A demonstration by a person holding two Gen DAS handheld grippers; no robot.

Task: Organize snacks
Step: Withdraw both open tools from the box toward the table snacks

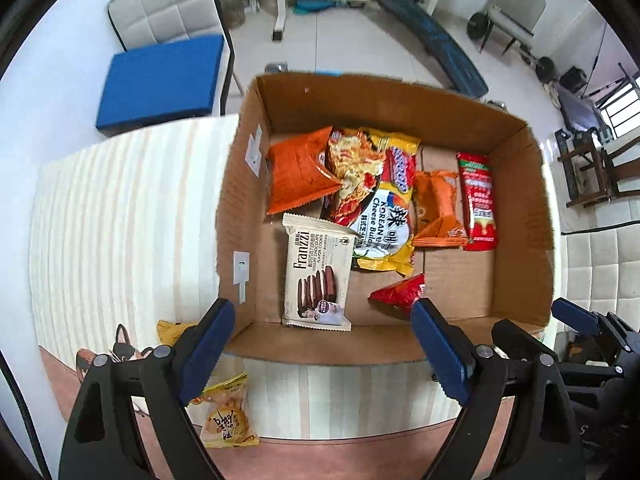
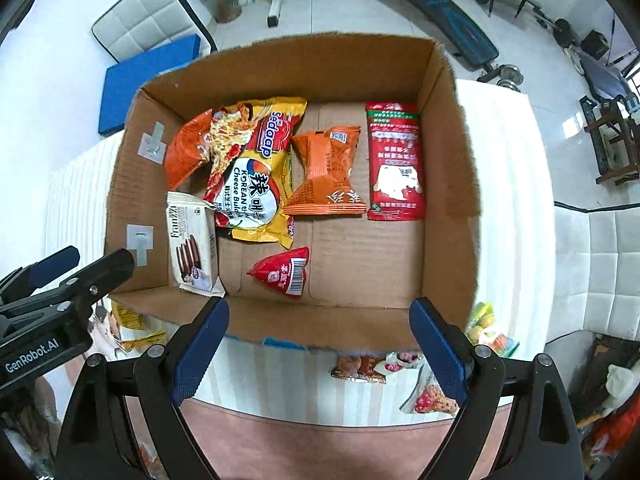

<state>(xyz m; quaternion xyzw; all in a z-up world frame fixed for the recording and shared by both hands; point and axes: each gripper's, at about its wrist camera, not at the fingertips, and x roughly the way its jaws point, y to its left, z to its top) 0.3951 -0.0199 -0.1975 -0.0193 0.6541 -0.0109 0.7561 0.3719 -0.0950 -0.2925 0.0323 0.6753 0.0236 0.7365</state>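
An open cardboard box (image 1: 516, 208) (image 2: 448, 184) stands on the striped table and holds several snacks: a white Franzzi cookie pack (image 1: 318, 280) (image 2: 192, 248), a yellow noodle pack (image 1: 384, 216) (image 2: 260, 172), orange packets (image 1: 300, 168) (image 2: 328, 172), a red sachet (image 1: 478, 200) (image 2: 394, 160) and a small red packet (image 1: 400, 294) (image 2: 282, 272). My left gripper (image 1: 324, 350) is open and empty above the box's near wall. My right gripper (image 2: 320, 346) is open and empty, also at the near wall. The left gripper shows at the left edge of the right wrist view (image 2: 76, 264).
Loose snacks lie on the table in front of the box: a yellow bag (image 1: 226, 416), a yellow wrapper (image 1: 172, 330), red-and-brown packets (image 2: 372, 364) and a clear bag (image 2: 430, 396). A chair with a blue cushion (image 1: 160, 80) stands behind the table. Gym equipment (image 1: 436, 36) is farther back.
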